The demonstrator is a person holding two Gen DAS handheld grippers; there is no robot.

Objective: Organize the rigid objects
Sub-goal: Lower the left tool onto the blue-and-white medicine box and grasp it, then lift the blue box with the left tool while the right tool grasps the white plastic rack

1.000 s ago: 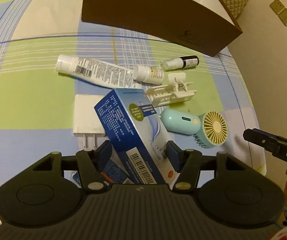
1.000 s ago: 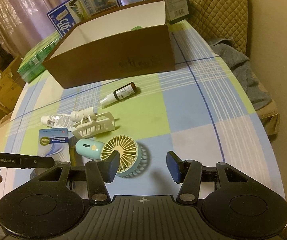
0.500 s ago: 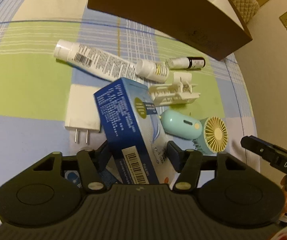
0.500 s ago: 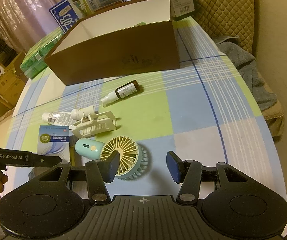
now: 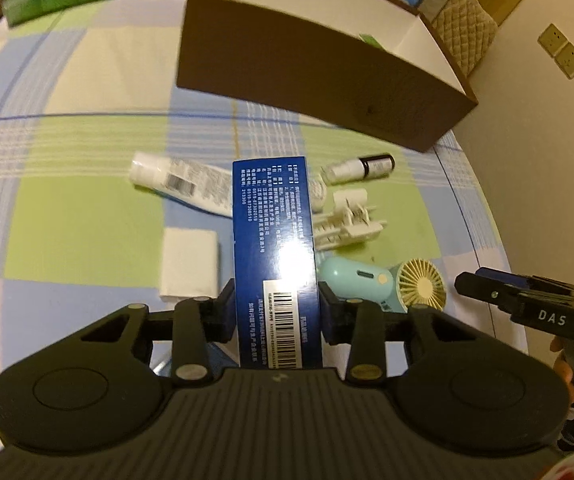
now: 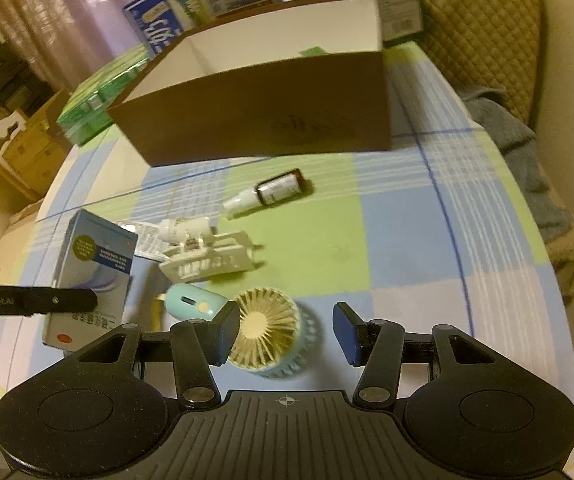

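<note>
My left gripper (image 5: 277,312) is shut on a blue carton (image 5: 275,248) and holds it above the checked tablecloth; the carton also shows in the right wrist view (image 6: 91,276). My right gripper (image 6: 287,330) is open, just above the mint hand fan (image 6: 263,332). The brown open box (image 5: 319,76) stands at the back, also in the right wrist view (image 6: 263,120). On the cloth lie a white tube (image 5: 183,184), a white charger (image 5: 189,266), a dark dropper bottle (image 6: 267,196) and a white plastic clip (image 6: 207,262).
Green packs (image 6: 95,96) and printed cartons (image 6: 207,4) stand behind the box. A quilted chair (image 6: 483,28) and grey cloth (image 6: 527,160) lie to the right. The table's right edge is close to the fan.
My left gripper has lifted the blue carton and turned it upright and edge-on to the camera. My right gripper has moved slightly closer to the fan.
</note>
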